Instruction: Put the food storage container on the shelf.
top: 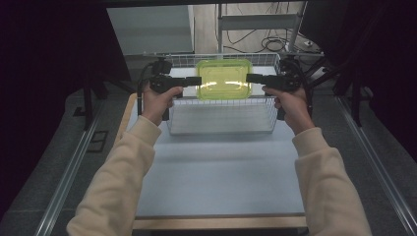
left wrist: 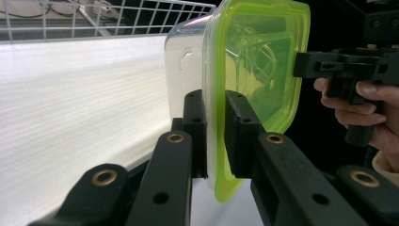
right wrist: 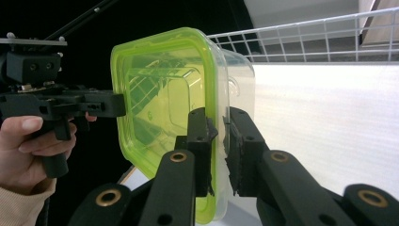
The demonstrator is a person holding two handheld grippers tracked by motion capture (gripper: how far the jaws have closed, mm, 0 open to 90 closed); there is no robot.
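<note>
Box carried over basket, two-handed.
Left tongs [top: 196, 81] and right tongs [top: 250, 77] clamp box [top: 223, 78] rim above basket [top: 221, 120] at bench's far edge; next, lower level.

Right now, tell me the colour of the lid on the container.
The lid is translucent yellow-green, on a clear container; the left gripper view shows it best.

A pale blue-grey table top [top: 221, 172] with a light wooden edge along its near and left sides takes up the lower middle of the high view. A white wire basket [top: 221, 125] stands directly on it in the upper middle of the frame, at the table's far end. The stretch of surface nearer the bottom of the frame lies bare.
</note>
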